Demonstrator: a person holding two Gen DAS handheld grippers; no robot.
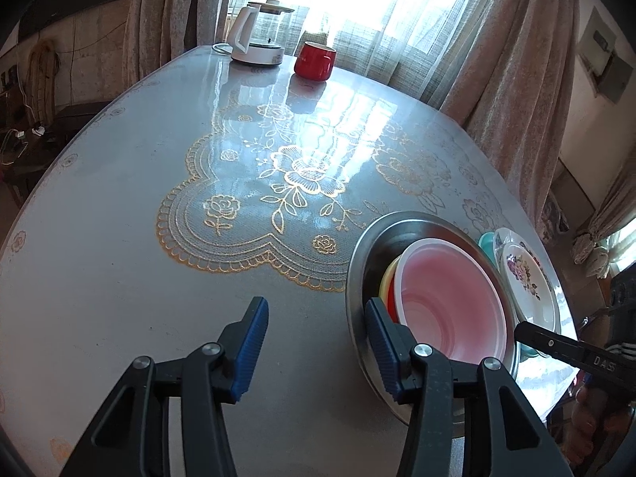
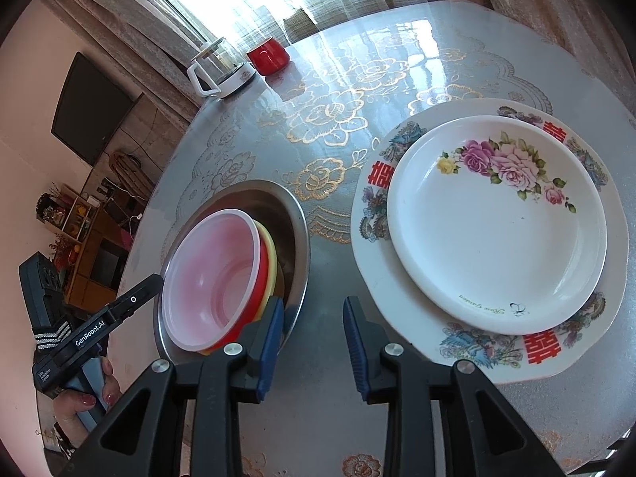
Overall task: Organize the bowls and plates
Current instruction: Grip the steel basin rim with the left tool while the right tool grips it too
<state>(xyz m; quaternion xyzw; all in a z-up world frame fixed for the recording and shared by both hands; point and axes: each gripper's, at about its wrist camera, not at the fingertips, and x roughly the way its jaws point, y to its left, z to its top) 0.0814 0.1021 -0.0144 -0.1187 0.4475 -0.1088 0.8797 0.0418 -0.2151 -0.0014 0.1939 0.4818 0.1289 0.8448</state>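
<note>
A steel basin [image 1: 357, 262] [image 2: 296, 214] holds a tilted nest of bowls: a pink translucent bowl [image 1: 449, 298] [image 2: 214, 274] inside a red bowl [image 2: 260, 278] and a yellow bowl [image 2: 272, 254]. To its right, a rose-patterned plate [image 2: 497, 230] [image 1: 524, 278] lies on a larger plate with red characters [image 2: 373, 206]. My left gripper [image 1: 318, 342] is open, one finger inside the basin's near rim and the other outside, gripping nothing. My right gripper [image 2: 314, 338] is open over the table between basin and plates, its left pad beside the basin's rim.
A glass kettle [image 1: 258, 35] [image 2: 222, 67] and a red mug [image 1: 314, 59] [image 2: 267, 55] stand at the table's far edge by the curtains. A hand [image 2: 91, 397] holds the left gripper's handle. The gold-flowered tablecloth [image 1: 198, 218] spreads left of the basin.
</note>
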